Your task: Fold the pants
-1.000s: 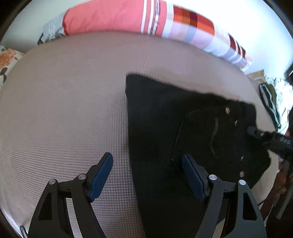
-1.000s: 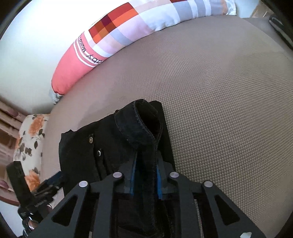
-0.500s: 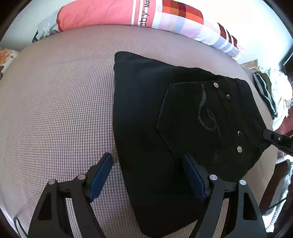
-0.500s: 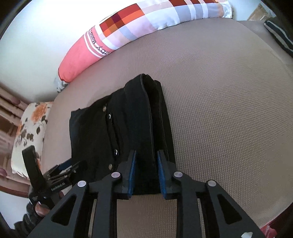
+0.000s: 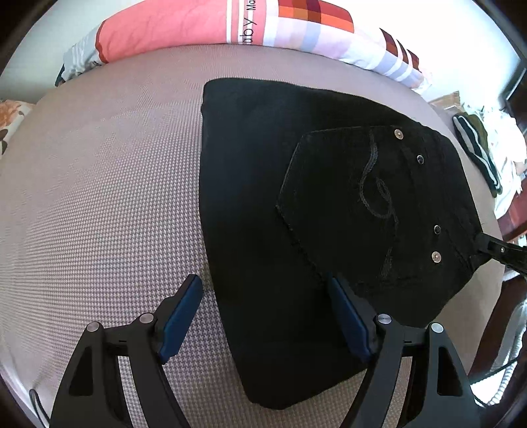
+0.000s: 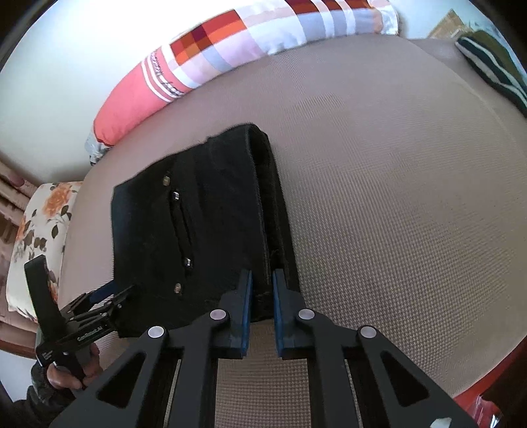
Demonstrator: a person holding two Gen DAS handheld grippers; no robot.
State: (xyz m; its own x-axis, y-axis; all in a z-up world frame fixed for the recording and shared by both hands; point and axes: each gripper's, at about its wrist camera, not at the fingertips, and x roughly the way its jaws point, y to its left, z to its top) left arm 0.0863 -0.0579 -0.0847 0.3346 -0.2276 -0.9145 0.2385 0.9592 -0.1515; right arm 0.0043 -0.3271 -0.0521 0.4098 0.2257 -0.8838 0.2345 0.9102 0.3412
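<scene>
Left gripper (image 5: 265, 307): released, jaws spread wide, straddling the near-left edge of the pants; whether the pads touch the cloth cannot be told.
Pants (image 5: 296, 204): black denim, folded into a compact stack, back pocket with stitched curl and rivets facing up, lying flat on the bed toward its right side.
Right gripper (image 6: 262, 289): clenched on the thick folded edge of the pants at the near side, blue pads pressed against the layers.
Progress: by the look of it, folding is nearly finished; the bundle is square and flat, leaving probably only the release and perhaps a smoothing.
Bed (image 5: 98, 197): taupe woven cover, taut and free of wrinkles.
Room: long pink and checked pillow (image 5: 204, 29) against a white wall; floral cushion (image 6: 39, 227) at the left; striped clothing (image 6: 494, 62) at the far right.
</scene>
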